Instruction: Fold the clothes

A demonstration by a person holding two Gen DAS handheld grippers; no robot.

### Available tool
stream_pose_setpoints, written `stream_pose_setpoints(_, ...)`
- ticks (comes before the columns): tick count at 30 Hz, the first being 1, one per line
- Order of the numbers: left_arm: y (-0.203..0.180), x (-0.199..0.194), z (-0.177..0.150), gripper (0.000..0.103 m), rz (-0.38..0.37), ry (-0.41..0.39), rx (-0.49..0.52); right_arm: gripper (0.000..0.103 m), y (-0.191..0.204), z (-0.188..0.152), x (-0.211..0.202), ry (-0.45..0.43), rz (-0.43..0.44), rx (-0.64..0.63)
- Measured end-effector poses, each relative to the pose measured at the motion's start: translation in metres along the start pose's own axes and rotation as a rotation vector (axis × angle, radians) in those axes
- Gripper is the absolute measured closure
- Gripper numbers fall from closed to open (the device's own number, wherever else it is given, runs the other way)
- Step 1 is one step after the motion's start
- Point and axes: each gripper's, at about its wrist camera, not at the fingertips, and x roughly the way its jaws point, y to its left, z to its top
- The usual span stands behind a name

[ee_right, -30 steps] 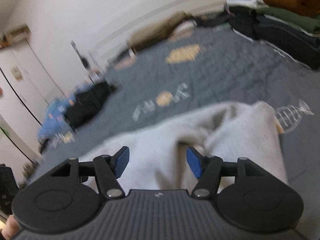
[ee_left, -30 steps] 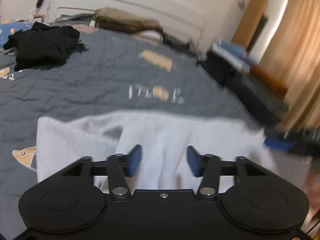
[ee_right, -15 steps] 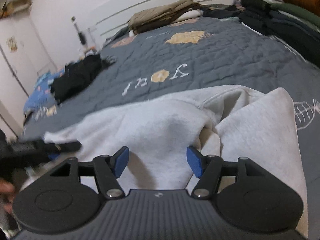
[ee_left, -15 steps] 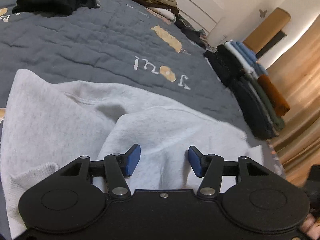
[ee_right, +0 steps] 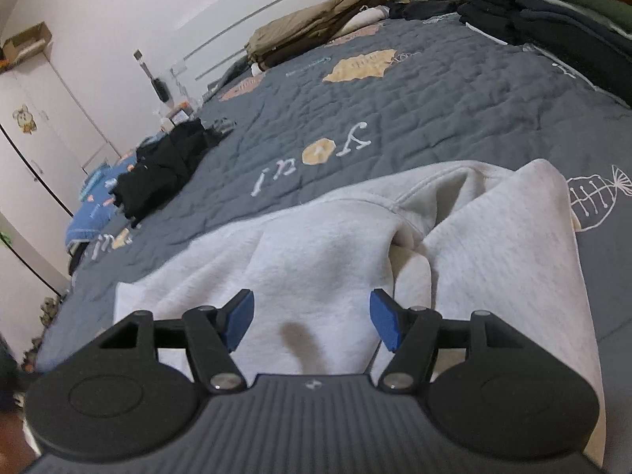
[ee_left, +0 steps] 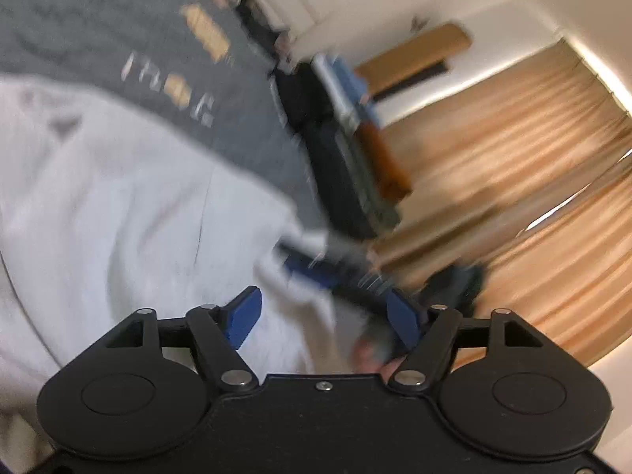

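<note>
My left gripper (ee_left: 324, 316): matte black body, two round hubs, black linkage arms on silver pivot pins, one small screw at the front edge centre, blue pads (ee_left: 245, 316) on the fingertips. My right gripper (ee_right: 312, 318): same linkage, pins and blue pads (ee_right: 385, 324), but a ribbed dark grey top plate with a small logo mark.

Quilt: a grey quilted bedspread (ee_right: 454, 110) is lying under my view, showing tan patches and white stitched lettering.
Black pile: dark clothes (ee_right: 166, 166) are sitting crumpled near the bed's left side.
Folded stack: dark and green garments (ee_right: 553, 12) are lying stacked at the far right edge.
Khaki bundle: tan clothing (ee_right: 312, 35) is resting by the far wall.
Curtain: orange drapes (ee_left: 533, 166) are hanging at my right, blurred.
Wardrobe: white doors (ee_right: 35, 134) are standing at the left.
</note>
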Motion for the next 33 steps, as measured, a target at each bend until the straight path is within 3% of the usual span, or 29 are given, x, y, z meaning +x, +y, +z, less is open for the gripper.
stream_pose_setpoints(3,0.017,0.025,-0.021,0.034,0.073,0.063,-0.063,0.039,0.002,0.001,-0.013,-0.02,0.028,0.026)
stream_pose_setpoints(7,0.021,0.031,-0.036,0.034,0.093,0.045,-0.083,0.039,0.006,0.003,-0.031,-0.046,0.065,0.061)
stream_pose_setpoints(14,0.001,-0.004,-0.033,0.029,0.102,-0.063,-0.05,0.039,0.012,-0.017,-0.05,-0.025,0.119,0.105)
stream_pose_setpoints(21,-0.009,-0.043,-0.044,0.027,0.159,-0.156,-0.018,0.039,0.039,-0.051,-0.057,-0.004,0.29,0.095)
stream_pose_setpoints(24,-0.007,-0.059,-0.046,0.025,0.188,-0.213,-0.029,0.039,0.042,-0.063,-0.048,0.047,0.329,0.113)
stream_pose_setpoints(29,-0.004,-0.068,-0.041,0.024,0.175,-0.249,-0.072,0.039,0.037,-0.091,-0.015,0.224,0.238,0.077)
stream_pose_setpoints(33,-0.003,-0.061,-0.043,0.024,0.172,-0.233,-0.065,0.039,0.04,-0.103,-0.007,0.22,0.198,0.002)
